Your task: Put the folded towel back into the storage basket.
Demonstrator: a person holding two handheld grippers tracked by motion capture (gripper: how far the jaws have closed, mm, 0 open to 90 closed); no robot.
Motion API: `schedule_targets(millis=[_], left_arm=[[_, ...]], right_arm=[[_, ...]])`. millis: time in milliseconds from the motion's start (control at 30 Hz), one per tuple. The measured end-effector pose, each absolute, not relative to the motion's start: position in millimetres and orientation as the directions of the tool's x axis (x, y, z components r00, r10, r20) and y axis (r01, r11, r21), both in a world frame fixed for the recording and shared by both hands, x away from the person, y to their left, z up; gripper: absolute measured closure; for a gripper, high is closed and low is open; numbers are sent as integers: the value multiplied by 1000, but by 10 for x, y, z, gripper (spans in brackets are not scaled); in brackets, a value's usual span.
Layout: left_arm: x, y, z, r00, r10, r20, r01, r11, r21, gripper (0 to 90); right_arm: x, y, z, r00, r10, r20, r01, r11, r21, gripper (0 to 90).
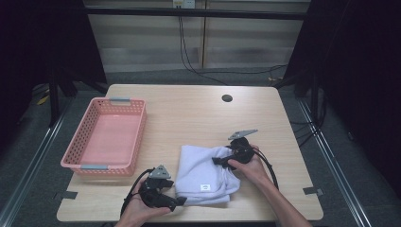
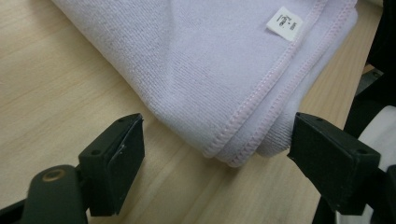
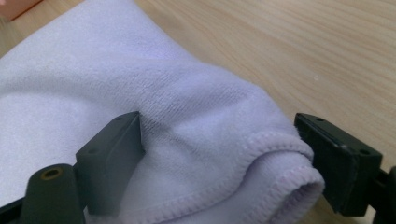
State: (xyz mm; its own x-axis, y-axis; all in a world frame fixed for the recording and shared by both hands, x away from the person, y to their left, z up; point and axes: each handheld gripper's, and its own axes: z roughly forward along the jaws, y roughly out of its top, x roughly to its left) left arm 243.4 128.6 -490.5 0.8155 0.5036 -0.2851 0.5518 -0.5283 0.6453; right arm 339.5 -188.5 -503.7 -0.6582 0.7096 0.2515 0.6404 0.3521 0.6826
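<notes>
Holding your left gripper [image 1: 177, 201] low at the near edge of the table [image 1: 198, 113], you have its jaws spread wide, with the near left corner of the folded white towel [image 1: 203, 172] lying between them and no pad pressing on it; in the left gripper view the stacked hems [image 2: 243, 135] point straight at you. Your right gripper [image 1: 218, 161] rests on the towel's right side, jaws likewise spread, straddling a rolled fold of cloth [image 3: 280, 158] without pinching it. The towel lies near the front of the table, its long axis running from you toward the far edge. The pink basket [image 1: 106, 137] stands empty to the left, so your left hand is the nearer one should the towel go there, I judge.
</notes>
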Motion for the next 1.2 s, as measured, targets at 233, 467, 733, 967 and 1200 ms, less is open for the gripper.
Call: schedule_targets(millis=[233, 467, 733, 967, 1200], left_arm=[[2421, 1203, -4932, 822, 487, -296, 550, -539, 638, 172], [2403, 1132, -4927, 842, 478, -248, 512, -565, 647, 273], [2389, 1099, -4908, 845, 495, -201, 495, -585, 642, 549], [2409, 1103, -4910, 833, 503, -230, 520, -569, 637, 638], [2427, 1151, -4867, 822, 499, -275, 540, -527, 656, 704]], right_arm=[[3418, -1867, -5038, -681, 671, 292, 644, 359, 676, 141], [3358, -1763, -5014, -712, 672, 205, 607, 442, 660, 195], [3319, -1752, -4992, -737, 635, 231, 599, 454, 659, 421], [3305, -1771, -5009, -730, 634, 256, 607, 429, 669, 528], [3300, -1820, -4990, -708, 645, 289, 624, 378, 684, 671]])
